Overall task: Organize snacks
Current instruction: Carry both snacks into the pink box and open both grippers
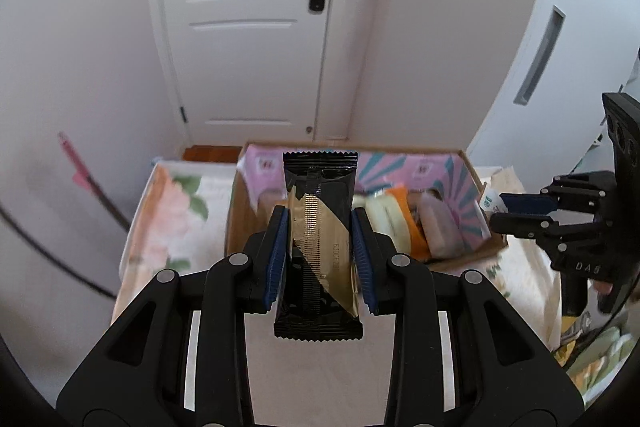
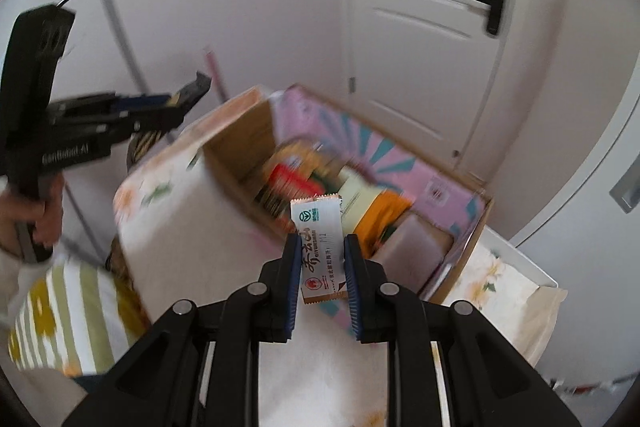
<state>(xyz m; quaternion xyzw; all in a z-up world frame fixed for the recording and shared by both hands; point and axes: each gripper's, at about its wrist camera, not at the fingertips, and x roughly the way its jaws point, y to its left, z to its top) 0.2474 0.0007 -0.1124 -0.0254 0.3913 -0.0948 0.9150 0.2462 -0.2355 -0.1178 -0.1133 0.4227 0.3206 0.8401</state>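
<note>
Both grippers are loaded, and both face the open cardboard box [image 1: 476,173] that sits on the flowered cloth [image 1: 168,223]. The left gripper [image 1: 320,247] pinches a black and gold snack bar [image 1: 320,227] across its narrow width, so the bar's long axis runs straight ahead, along the fingers, toward the box. That box lies ahead and a little to the right of it, already holding several packets. The right gripper [image 2: 322,277] clamps a small white packet [image 2: 320,251] the same way, lengthwise along its fingers, with the far end tipped over the near wall of the box [image 2: 236,163]. The right one looks the nearer of the two, practically above the near rim, though its view is smeared with blur, so I would not swear to how far over the opening it hangs. The left gripper [image 2: 168,107] holds off to that side, well apart from the box.
</note>
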